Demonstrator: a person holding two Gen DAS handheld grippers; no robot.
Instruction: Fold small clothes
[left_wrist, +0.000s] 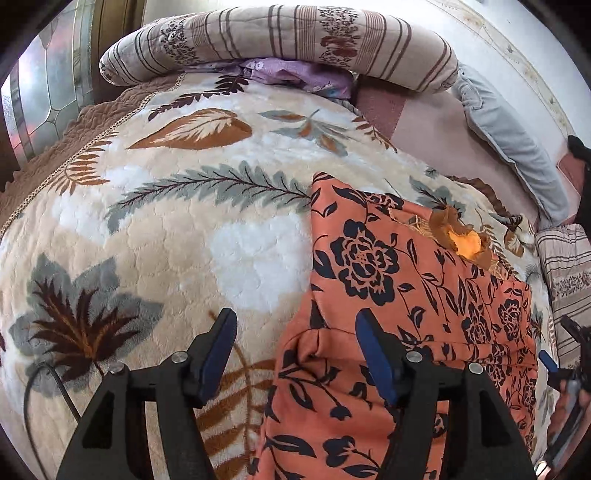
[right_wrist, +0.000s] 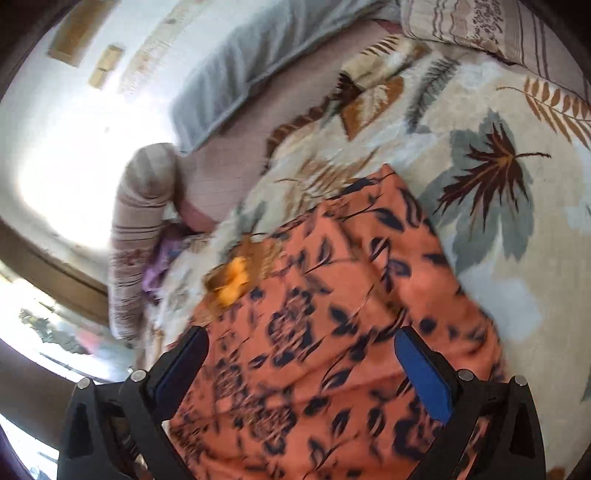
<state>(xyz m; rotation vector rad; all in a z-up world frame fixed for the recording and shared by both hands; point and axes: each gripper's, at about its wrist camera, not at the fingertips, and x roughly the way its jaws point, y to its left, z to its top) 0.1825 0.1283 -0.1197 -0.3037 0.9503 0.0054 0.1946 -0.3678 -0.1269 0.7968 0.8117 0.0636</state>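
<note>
An orange garment with a black flower print (left_wrist: 388, 280) lies spread on the leaf-patterned bed blanket, with a small yellow-brown ruffle (left_wrist: 467, 240) near its far edge. My left gripper (left_wrist: 295, 332) is open and empty, just above the garment's near left edge, where the cloth is bunched into a fold. In the right wrist view the same garment (right_wrist: 332, 332) fills the lower middle. My right gripper (right_wrist: 301, 354) is open and empty, low over the cloth. The right gripper also shows at the right edge of the left wrist view (left_wrist: 565, 354).
The cream blanket with grey and brown leaves (left_wrist: 166, 229) covers the bed. A striped rolled quilt (left_wrist: 280, 40) and a purple cloth (left_wrist: 295, 74) lie at the far end. A grey pillow (left_wrist: 513, 147) lies along the wall. Another striped quilt (left_wrist: 565, 280) lies at the right.
</note>
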